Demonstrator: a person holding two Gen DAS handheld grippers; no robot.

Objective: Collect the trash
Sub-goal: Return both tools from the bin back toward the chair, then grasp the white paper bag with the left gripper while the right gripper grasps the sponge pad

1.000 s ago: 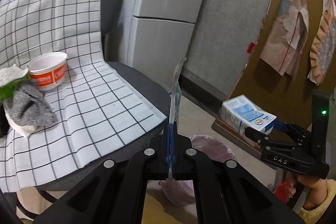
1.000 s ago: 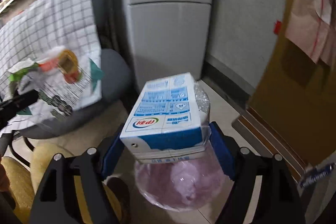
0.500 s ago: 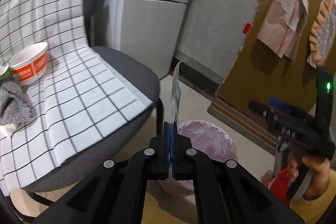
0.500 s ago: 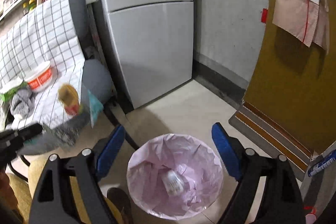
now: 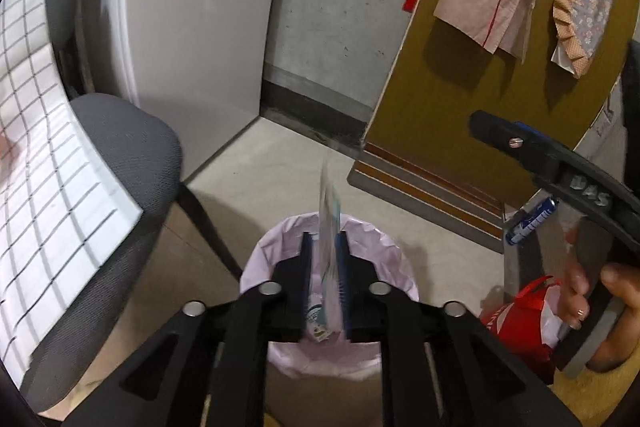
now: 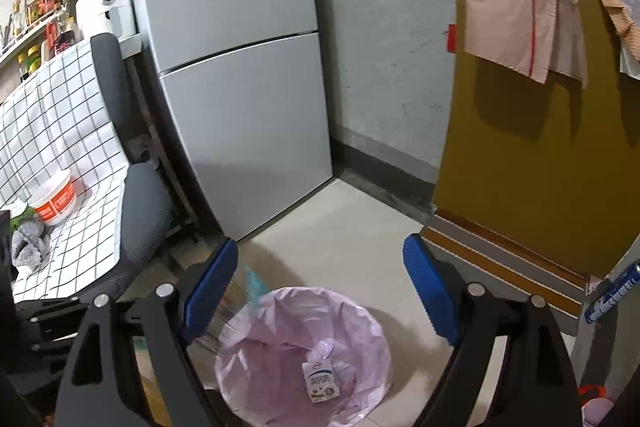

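Observation:
A pink-lined trash bin (image 5: 384,247) stands on the floor below both grippers. My left gripper (image 5: 324,239) hangs over its rim, pointing steeply down. Its jaws are opening, and a thin printed wrapper (image 5: 329,211) stands upright in the narrow gap, leaning on the right pad and no longer pinched. In the right wrist view my right gripper (image 6: 322,259) is open wide above the bin (image 6: 280,311) with nothing between its fingers. A blue-and-white milk carton (image 6: 320,381) lies at the bottom of the bin. The wrapper (image 6: 240,303) shows as a blur at the bin's left edge.
An office chair draped with a checked cloth (image 6: 60,131) stands left of the bin, bearing a red-and-white tub (image 6: 54,197) and a grey rag (image 6: 26,243). A grey fridge (image 6: 240,87) and a brown door (image 6: 540,167) rise behind. A red bag (image 5: 520,319) sits right of the bin.
The right gripper let go of the milk carton, which now lies in the bin. The left gripper swung from the chair side to over the bin, and its jaws have parted around the wrapper.

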